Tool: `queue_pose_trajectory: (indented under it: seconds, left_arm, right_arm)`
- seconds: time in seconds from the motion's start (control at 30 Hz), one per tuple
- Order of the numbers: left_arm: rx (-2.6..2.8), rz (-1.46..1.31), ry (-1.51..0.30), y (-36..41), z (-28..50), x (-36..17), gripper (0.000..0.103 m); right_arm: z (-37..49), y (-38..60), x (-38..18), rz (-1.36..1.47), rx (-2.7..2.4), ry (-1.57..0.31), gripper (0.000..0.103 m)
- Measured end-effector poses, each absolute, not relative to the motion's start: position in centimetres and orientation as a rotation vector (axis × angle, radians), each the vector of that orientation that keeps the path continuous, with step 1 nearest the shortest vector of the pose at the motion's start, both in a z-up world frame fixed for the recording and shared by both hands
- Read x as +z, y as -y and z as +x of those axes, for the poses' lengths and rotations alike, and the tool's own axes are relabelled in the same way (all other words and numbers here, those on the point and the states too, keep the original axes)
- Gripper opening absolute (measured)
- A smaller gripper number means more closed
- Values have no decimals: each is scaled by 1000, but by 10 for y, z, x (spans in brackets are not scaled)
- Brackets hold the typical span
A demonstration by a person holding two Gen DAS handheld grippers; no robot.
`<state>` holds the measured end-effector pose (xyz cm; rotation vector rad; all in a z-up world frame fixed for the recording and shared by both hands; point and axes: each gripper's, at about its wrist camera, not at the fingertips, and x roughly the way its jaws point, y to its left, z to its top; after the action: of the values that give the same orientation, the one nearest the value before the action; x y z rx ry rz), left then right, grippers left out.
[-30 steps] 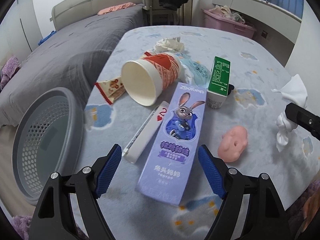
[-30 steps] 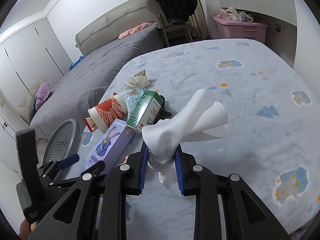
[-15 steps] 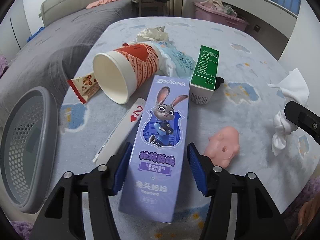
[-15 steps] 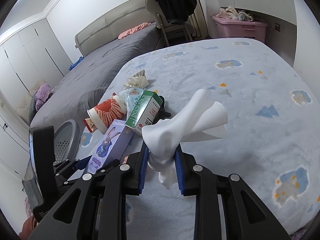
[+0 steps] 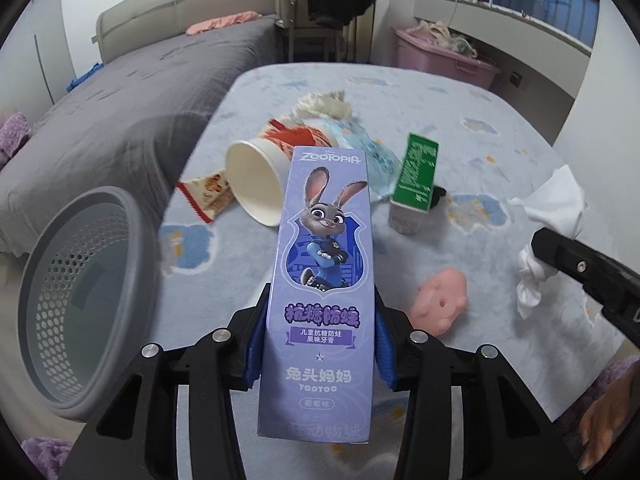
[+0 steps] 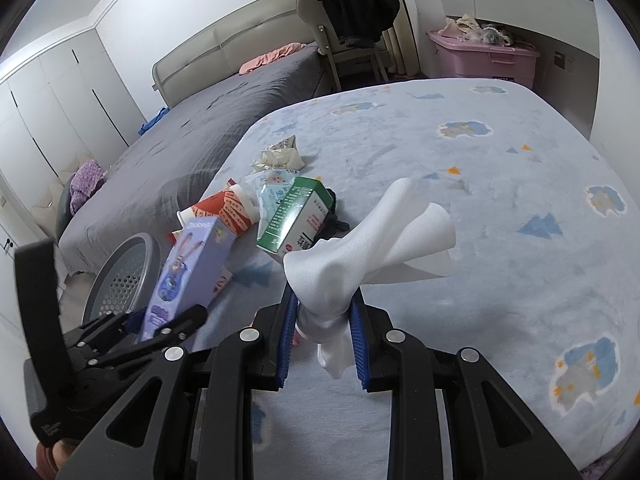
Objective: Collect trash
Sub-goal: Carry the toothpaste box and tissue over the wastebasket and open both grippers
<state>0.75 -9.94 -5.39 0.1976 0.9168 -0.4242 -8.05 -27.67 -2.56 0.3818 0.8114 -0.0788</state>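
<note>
My left gripper (image 5: 320, 344) is clamped on the purple toothpaste box (image 5: 322, 280), raised off the bed (image 5: 480, 128); my right gripper (image 6: 322, 336) pinches a white tissue (image 6: 360, 256). Basket (image 5: 80, 280) at left.

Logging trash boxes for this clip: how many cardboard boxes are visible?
2. The purple toothpaste box is clamped in the left hand-held gripper; the green box lies on the bed among the trash. Others could be hidden.

The left gripper (image 5: 318, 344) is clamping a tall purple cardboard toothpaste box (image 5: 322, 280) above the pale blue patterned bedcover (image 5: 500, 128), with a grey perforated plastic basket (image 5: 80, 304) sitting to its left.
</note>
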Motion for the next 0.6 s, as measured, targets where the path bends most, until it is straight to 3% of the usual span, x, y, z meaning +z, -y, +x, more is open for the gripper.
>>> queue_pose_trajectory:
  seconds: [0.37,0.6]
  left_arm:
    - [-316,109,-820,23,21,-7,43]
    - [-175,91,-798,-28,36,-9,43]
  right_arm:
    - [-43,210,-6,285,32,-817,25]
    - [-4,155,4,230,152,-817,25]
